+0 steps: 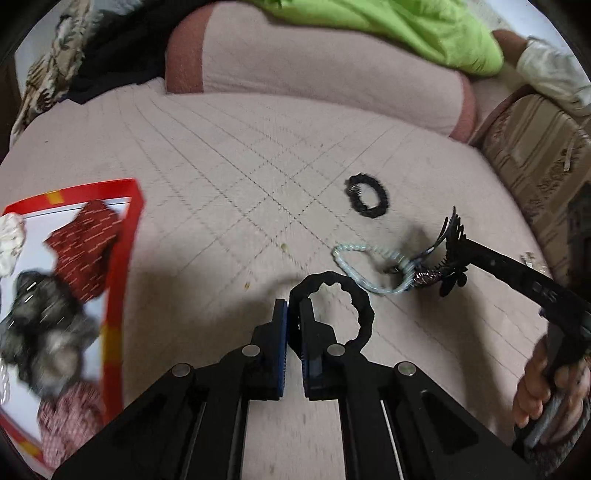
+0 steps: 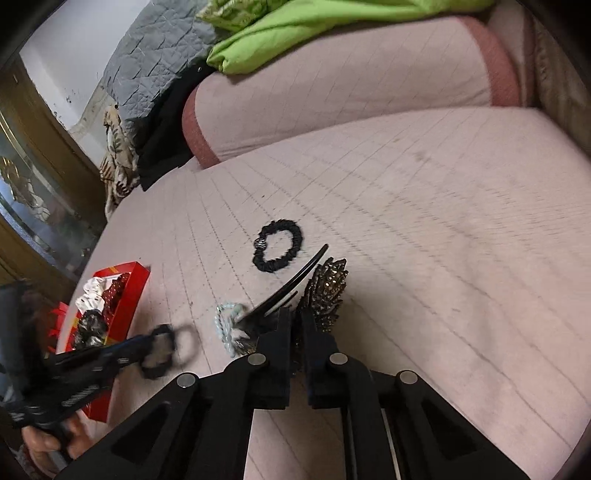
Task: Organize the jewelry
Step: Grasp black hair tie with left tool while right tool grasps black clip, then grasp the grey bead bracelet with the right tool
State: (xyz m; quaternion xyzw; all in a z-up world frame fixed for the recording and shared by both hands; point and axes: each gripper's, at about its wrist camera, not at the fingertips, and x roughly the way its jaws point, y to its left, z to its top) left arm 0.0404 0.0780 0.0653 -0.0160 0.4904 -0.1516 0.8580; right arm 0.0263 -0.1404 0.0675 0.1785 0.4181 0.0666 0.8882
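My left gripper (image 1: pixel 293 314) is shut on a black scrunchie ring (image 1: pixel 334 306) and holds it above the pink bed cover; it also shows in the right wrist view (image 2: pixel 159 350). My right gripper (image 2: pixel 295 317) is shut on a dark beaded hair clip with long prongs (image 2: pixel 327 291); the clip also shows in the left wrist view (image 1: pixel 448 254). A pale blue bead bracelet (image 1: pixel 364 266) lies on the cover just beyond both grippers. A second black scrunchie (image 1: pixel 367 195) lies farther back. A red box (image 1: pixel 122 266) at the left holds several fabric scrunchies.
A pink bolster pillow (image 1: pixel 314 62) with a green cloth (image 1: pixel 406 26) on it lies across the far side. A patterned beige cushion (image 1: pixel 535 155) is at the right. A wooden cabinet (image 2: pixel 33 155) stands at the left beyond the bed.
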